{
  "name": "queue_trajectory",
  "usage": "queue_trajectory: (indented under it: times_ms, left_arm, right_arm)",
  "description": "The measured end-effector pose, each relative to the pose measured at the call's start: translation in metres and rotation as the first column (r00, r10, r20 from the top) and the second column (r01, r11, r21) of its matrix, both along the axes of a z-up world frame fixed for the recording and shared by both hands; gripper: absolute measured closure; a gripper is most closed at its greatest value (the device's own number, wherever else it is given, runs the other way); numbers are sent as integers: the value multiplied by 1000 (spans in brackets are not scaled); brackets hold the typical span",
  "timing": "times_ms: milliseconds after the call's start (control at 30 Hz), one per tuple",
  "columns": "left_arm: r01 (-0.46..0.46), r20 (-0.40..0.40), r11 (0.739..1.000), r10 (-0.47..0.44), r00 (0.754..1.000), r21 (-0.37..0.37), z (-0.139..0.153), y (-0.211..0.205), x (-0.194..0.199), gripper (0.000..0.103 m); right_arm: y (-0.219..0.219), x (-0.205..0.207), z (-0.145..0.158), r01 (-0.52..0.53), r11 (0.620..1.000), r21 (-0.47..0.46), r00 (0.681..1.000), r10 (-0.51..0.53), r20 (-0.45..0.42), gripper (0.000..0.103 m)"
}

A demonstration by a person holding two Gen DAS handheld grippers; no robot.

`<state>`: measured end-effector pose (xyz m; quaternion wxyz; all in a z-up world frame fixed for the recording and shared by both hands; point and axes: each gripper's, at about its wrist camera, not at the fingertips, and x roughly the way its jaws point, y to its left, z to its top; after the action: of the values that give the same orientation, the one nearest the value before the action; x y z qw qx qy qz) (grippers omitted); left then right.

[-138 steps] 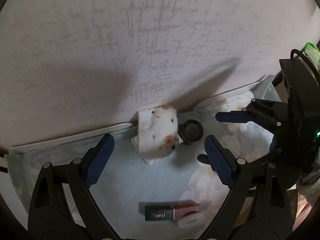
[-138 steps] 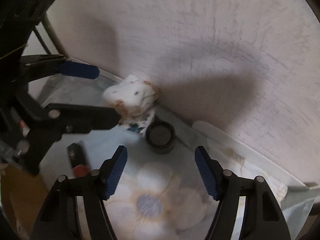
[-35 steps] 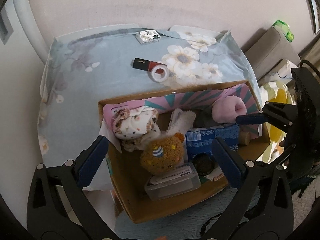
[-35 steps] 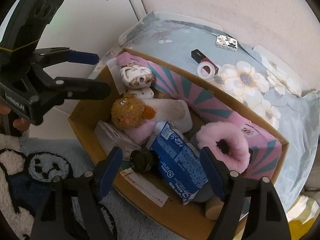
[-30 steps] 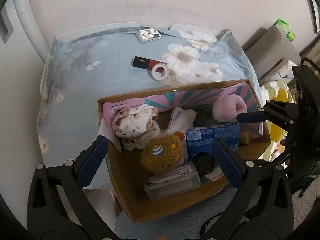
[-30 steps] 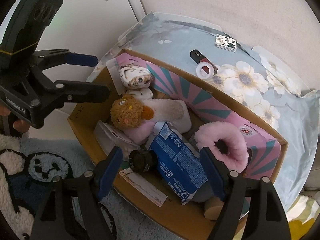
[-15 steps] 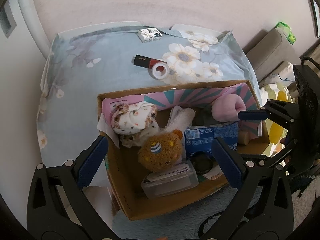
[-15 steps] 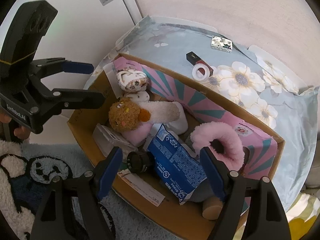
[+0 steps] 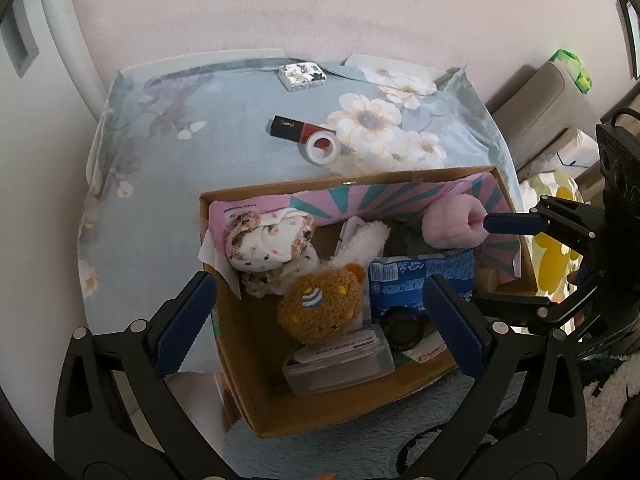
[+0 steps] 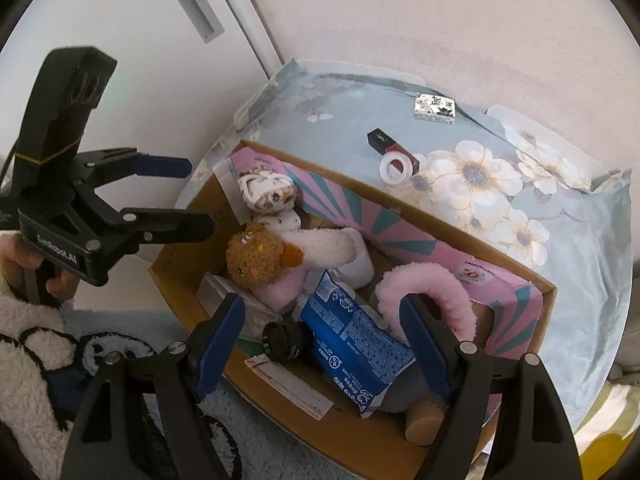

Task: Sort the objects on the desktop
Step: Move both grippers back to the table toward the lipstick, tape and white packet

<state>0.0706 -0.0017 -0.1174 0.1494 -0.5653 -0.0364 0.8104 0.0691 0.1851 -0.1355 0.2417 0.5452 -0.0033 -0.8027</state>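
Note:
A cardboard box (image 9: 280, 193) (image 10: 440, 216) sits against the front of the flowered table. In it lie a white spotted cloth bundle (image 9: 268, 244) (image 10: 266, 192), a brown plush bear (image 9: 320, 306) (image 10: 254, 258), a blue packet (image 9: 420, 276) (image 10: 352, 336), a pink fluffy slipper (image 9: 452, 224) (image 10: 430, 292), a black round jar (image 9: 400, 328) (image 10: 286, 340) and a clear plastic case (image 9: 336, 364). My left gripper (image 9: 320, 320) (image 10: 196, 200) hovers open over the box's left part, holding nothing. Over the right part my right gripper (image 10: 320, 344) (image 9: 484, 264) is open and holds nothing.
On the tablecloth (image 9: 180, 168) behind the box lie a black-and-red lipstick (image 9: 288, 126) (image 10: 380, 138), a white tape roll (image 9: 322, 148) (image 10: 396, 168) and a small patterned box (image 9: 302, 74) (image 10: 434, 108). A panda rug (image 10: 48, 360) covers the floor. A hand (image 10: 56, 284) holds the left gripper.
The spotted cloth and black jar, earlier on the table by the wall, now lie in the box. Both grippers have drawn back above the box and have barely moved over the last second.

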Motion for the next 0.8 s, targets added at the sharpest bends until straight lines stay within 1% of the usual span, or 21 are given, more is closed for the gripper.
queue_trajectory:
  times_ms: [100, 433, 500, 633, 800]
  left_arm:
    - [-4, -3, 1000, 4, 1000, 2, 2, 1, -1, 1]
    - [-2, -14, 1000, 2, 1000, -9, 8, 3, -7, 1]
    - [3, -28, 1000, -3, 1000, -16, 13, 2, -10, 1]
    - [21, -69, 1000, -23, 997, -22, 28, -3, -22, 1]
    - [49, -152, 998, -55, 987, -42, 52, -7, -54, 1]
  right_arm:
    - [4, -1, 4, 18, 1000, -3, 1000, -18, -17, 27]
    - [16, -10, 7, 50, 998, -38, 999, -51, -14, 27]
    - [19, -13, 12, 47, 998, -43, 998, -49, -25, 27]
    - [30, -27, 31, 46, 999, -18, 996, -47, -71, 27]
    - [54, -58, 58, 70, 998, 6, 989, -69, -132, 27]
